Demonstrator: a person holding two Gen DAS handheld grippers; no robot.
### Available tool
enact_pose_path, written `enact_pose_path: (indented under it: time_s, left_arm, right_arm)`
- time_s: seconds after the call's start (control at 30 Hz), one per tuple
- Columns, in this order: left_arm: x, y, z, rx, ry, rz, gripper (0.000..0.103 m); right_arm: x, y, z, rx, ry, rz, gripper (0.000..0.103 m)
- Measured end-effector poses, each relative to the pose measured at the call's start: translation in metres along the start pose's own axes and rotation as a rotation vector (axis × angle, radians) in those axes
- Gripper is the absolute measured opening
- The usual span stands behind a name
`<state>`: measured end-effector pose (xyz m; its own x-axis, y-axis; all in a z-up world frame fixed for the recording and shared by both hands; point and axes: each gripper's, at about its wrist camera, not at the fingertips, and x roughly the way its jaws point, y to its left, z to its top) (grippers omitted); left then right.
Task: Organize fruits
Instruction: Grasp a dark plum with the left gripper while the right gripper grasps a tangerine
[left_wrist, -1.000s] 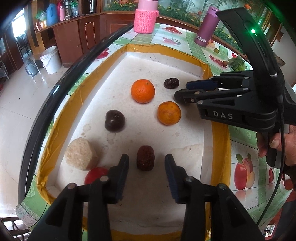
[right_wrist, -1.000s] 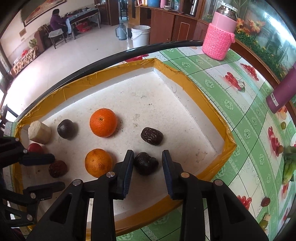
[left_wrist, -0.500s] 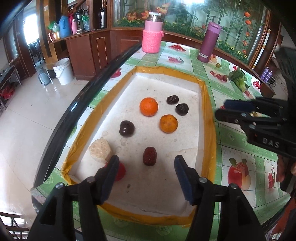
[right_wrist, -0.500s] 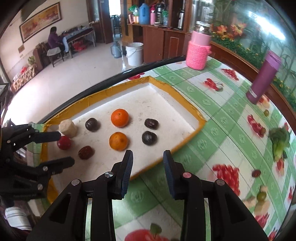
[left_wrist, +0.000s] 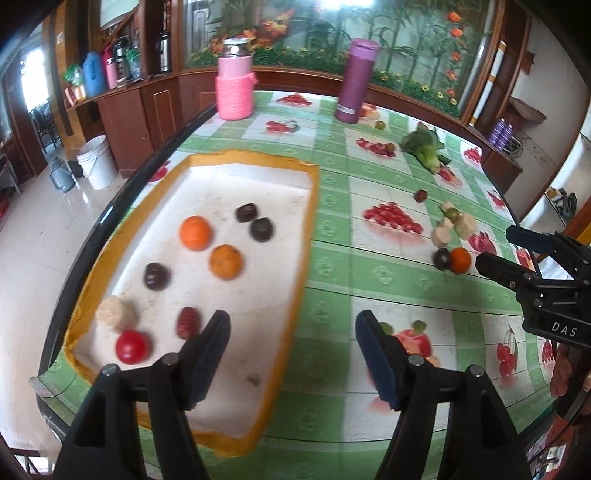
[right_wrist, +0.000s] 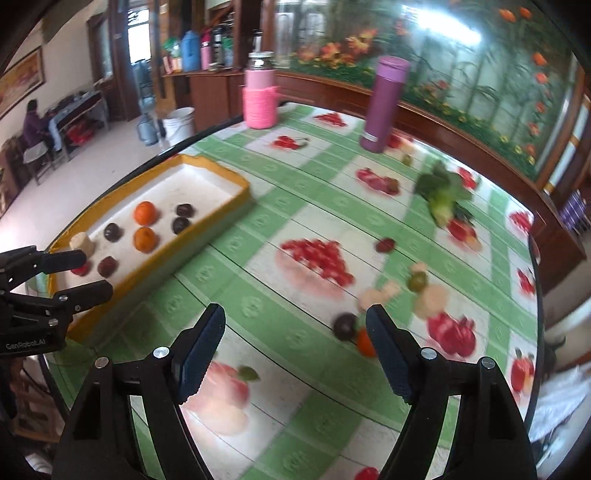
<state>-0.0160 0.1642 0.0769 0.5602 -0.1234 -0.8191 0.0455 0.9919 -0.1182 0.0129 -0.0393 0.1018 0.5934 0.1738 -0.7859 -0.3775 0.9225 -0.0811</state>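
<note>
The left gripper (left_wrist: 291, 354) is held with its jaws spread wide and nothing between them. Just beyond its left jaw, inside the yellow-rimmed white tray (left_wrist: 308, 236), a wrinkled dark red date (left_wrist: 188, 322) is seen, with a glossy red tomato (left_wrist: 132, 346) and a pale, rough-cut chunk (left_wrist: 115, 314) further to the left. Farther ahead of that jaw two oranges (left_wrist: 225, 261) are set one behind the other, a round dark fruit (left_wrist: 156, 275) lies to their left, and two more dark fruits (left_wrist: 261, 229) lie close together at the far side.

The right gripper (right_wrist: 295, 343) is likewise held wide open and empty, above the green checked tablecloth (right_wrist: 258, 295). Just ahead of its right jaw, a dark purple fruit (right_wrist: 345, 325) is seen touching a small orange one (right_wrist: 365, 343), the latter partly hidden by the jaw. Beyond them pale chunks (right_wrist: 428, 299) and a small green fruit (right_wrist: 417, 281) are scattered, blurred. Farther off, leafy greens (right_wrist: 441, 195) lie on the cloth, and a purple flask (right_wrist: 384, 103) and a pink knitted jar (right_wrist: 260, 98) stand upright at the far edge.
</note>
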Motion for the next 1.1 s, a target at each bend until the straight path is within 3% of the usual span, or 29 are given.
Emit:
enact_pose_path:
  time_s: [0.27,0.53,0.73,0.93,1.1]
  left_arm:
    - [0.004,-0.058,0.000,0.025,-0.028,-0.036,0.094]
    - [0.020,-0.102,0.005,0.085,0.028,-0.031,0.094]
    - [0.032,-0.128,0.012,0.138,0.064,-0.022,0.094]
    - [0.047,-0.138,0.019,0.165,0.096,0.017,0.094]
    - [0.054,-0.133,0.018,0.171,0.118,0.035,0.094]
  right_arm:
    - [-0.023,-0.060,-0.044,0.091,0.006,-0.029,0.078]
    - [-0.025,-0.131,-0.075,0.186,0.068,-0.078,0.078]
    - [0.002,-0.176,-0.071,0.208,0.122,-0.069,0.078]
    - [0.036,-0.163,-0.051,0.183,0.163,0.116,0.078]
    - [0.059,-0.109,-0.033,0.002,0.173,0.155,0.078]
